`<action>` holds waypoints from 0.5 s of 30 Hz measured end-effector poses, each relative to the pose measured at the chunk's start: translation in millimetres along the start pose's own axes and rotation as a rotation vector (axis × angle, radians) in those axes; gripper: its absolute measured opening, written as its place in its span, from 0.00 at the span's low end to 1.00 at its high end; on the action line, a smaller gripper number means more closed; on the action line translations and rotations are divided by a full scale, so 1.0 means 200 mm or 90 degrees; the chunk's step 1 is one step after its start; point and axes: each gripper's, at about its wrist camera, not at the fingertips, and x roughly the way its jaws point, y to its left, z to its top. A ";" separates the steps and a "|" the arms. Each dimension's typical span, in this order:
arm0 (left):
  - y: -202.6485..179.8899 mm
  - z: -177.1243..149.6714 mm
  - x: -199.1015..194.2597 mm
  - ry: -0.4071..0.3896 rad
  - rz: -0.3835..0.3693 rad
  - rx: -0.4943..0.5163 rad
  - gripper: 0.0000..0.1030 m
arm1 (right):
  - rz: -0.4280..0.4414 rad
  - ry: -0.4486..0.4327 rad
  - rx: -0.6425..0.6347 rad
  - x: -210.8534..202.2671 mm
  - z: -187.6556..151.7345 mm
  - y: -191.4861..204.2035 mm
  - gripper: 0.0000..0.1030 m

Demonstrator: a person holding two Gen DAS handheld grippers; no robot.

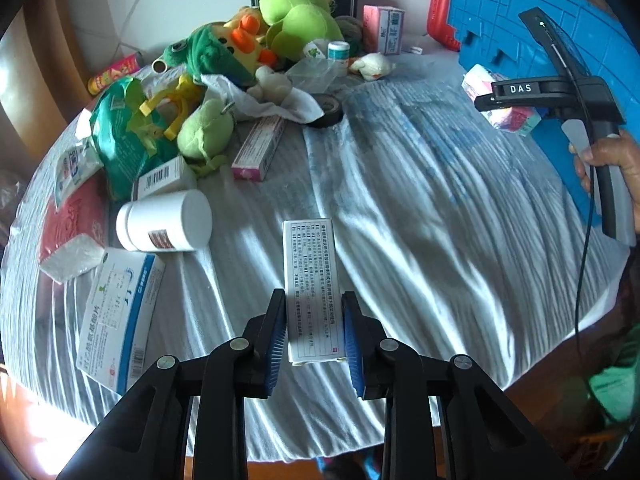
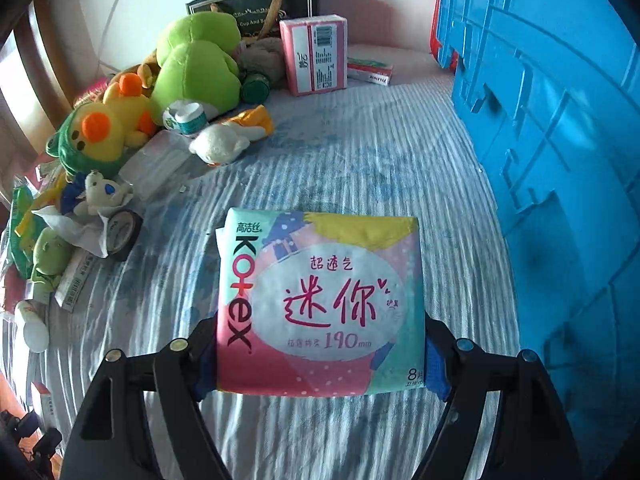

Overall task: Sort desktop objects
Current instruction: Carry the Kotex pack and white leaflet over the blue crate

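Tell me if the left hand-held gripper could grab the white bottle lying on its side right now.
Probably not yet: the left hand-held gripper is shut on a white printed box. The white bottle lies uncovered just to its left, so the approach looks free once the box is released.

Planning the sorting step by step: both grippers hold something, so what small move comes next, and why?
Probably carry the Kotex pack, clamped in the right gripper, over the blue crate beside it. The left gripper already grips its white box.
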 end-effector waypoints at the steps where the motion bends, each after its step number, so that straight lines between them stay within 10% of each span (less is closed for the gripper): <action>1: -0.01 0.03 -0.03 -0.010 -0.003 0.006 0.25 | -0.001 -0.011 0.000 -0.05 0.00 0.02 0.75; 15: -0.14 0.57 -0.57 -0.211 -0.055 0.085 0.25 | -0.004 -0.198 0.062 -0.99 -0.07 0.10 0.75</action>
